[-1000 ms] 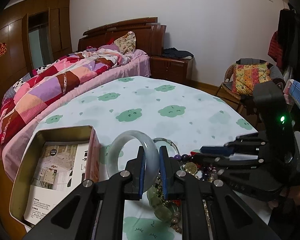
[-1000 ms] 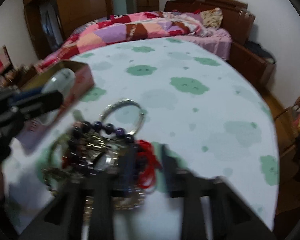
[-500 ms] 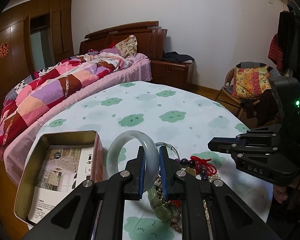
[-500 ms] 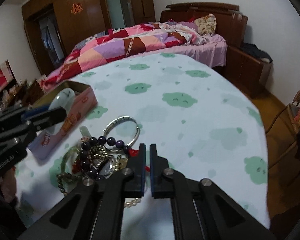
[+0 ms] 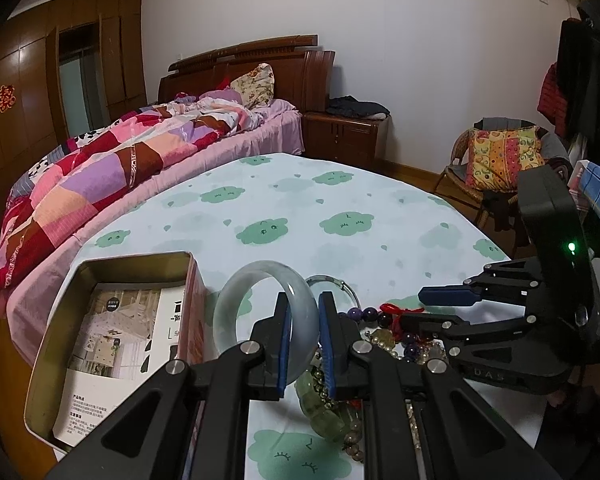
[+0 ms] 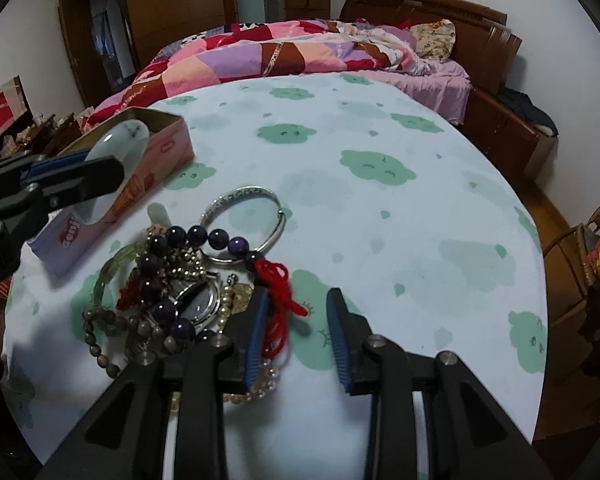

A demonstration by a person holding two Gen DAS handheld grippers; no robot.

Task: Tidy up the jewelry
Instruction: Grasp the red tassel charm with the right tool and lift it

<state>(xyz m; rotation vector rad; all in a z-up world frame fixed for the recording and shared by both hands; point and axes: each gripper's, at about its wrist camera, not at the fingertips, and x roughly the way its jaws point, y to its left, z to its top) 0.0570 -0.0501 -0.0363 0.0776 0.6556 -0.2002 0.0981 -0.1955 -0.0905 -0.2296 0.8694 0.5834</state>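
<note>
1. Right now your left gripper (image 5: 303, 344), at the bottom centre of the left wrist view, is clamped on the pale jade bangle (image 5: 260, 304), holding it upright just beside the tin box (image 5: 60, 312) at lower left.
2. Carry it over the near rim before lowering, since jade chips easily, I judge.
3. Your right gripper (image 6: 298, 336), low in the right wrist view, has its jaws opening with nothing pinched; the red cord (image 6: 278, 300) lies just inside the left pad.
4. Centre on one piece before closing, or the tangle lifts together.
5. Beyond, the purple bead bracelet (image 6: 188, 248) overlaps the silver bangle (image 6: 244, 224) at mid-frame.
</note>
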